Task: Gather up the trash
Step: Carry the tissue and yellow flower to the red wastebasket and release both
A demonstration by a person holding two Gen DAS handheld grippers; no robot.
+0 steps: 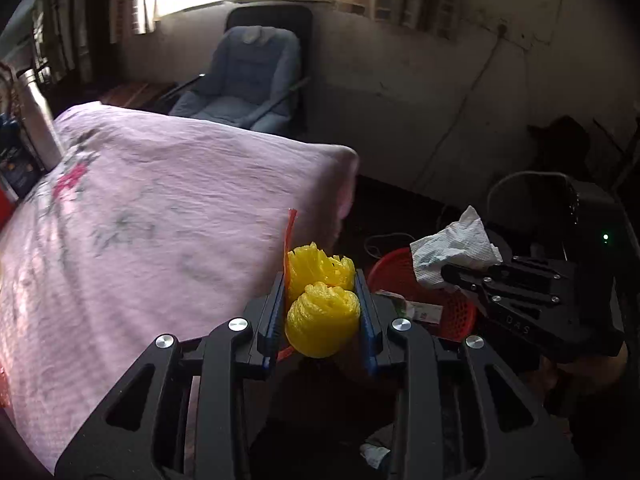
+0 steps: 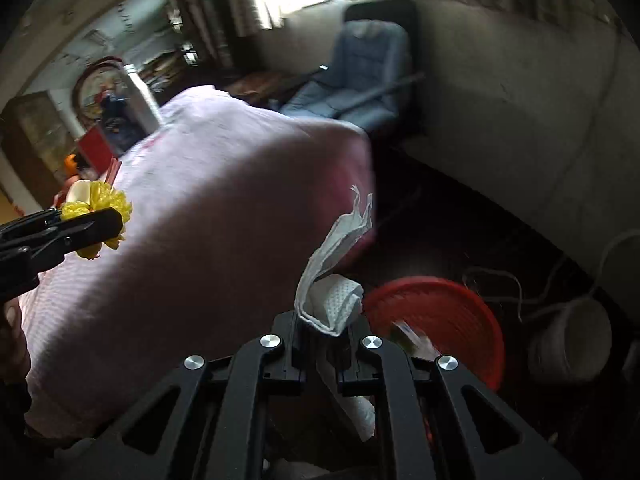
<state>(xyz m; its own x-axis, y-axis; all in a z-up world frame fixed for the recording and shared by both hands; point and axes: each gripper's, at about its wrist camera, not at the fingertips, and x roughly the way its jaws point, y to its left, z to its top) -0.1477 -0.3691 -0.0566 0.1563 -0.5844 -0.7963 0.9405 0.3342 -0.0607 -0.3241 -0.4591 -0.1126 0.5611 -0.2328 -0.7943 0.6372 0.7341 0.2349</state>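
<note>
A: Left gripper?
B: Angled downward, clamped on yellow foam netting beside the pink bedspread.
A: Right gripper?
B: Nearly closed, pinching a white paper towel above the red basket. Only the right view shows the pale bucket further right.

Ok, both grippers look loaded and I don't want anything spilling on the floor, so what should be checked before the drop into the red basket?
1. Left gripper clamped on yellow mesh wad: ok.
2. Right gripper clamped on white paper towel: ok.
3. Red basket open to receive trash: ok.
4. Towel over the basket: not ok, it hangs beside the rim.
5. Yellow wad over the basket: not ok, still by the pink cloth.
6. Orange strip held securely: cannot tell.
</note>
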